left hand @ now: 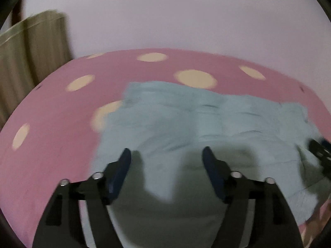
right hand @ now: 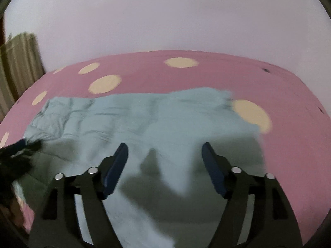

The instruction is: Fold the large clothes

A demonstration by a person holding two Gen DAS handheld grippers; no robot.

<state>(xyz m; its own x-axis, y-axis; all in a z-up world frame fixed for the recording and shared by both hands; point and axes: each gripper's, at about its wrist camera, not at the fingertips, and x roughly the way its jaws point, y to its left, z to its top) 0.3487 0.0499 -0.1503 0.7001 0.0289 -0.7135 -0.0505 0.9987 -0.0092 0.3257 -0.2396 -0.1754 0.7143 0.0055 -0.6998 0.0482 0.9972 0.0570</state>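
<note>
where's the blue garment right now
The light blue garment lies spread on the pink polka-dot bedsheet, in front of and beneath both open grippers; it fills the lower centre of each wrist view, with the pale wall behind the bed.

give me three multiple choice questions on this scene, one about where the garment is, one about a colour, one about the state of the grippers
1. Where does the garment lie?
A. on the bedsheet
B. draped over the curtain
C. on a bare floor

2. What colour are the dots on the bedsheet?
A. black
B. cream
C. green

3. How do the left gripper and right gripper stand?
A. both shut on cloth
B. one open, one shut
C. both open

Answers:
1 A, the light blue garment is spread on the pink sheet.
2 B, pale cream dots show around the garment.
3 C, each wrist view shows jaws wide apart with nothing between them.
</note>
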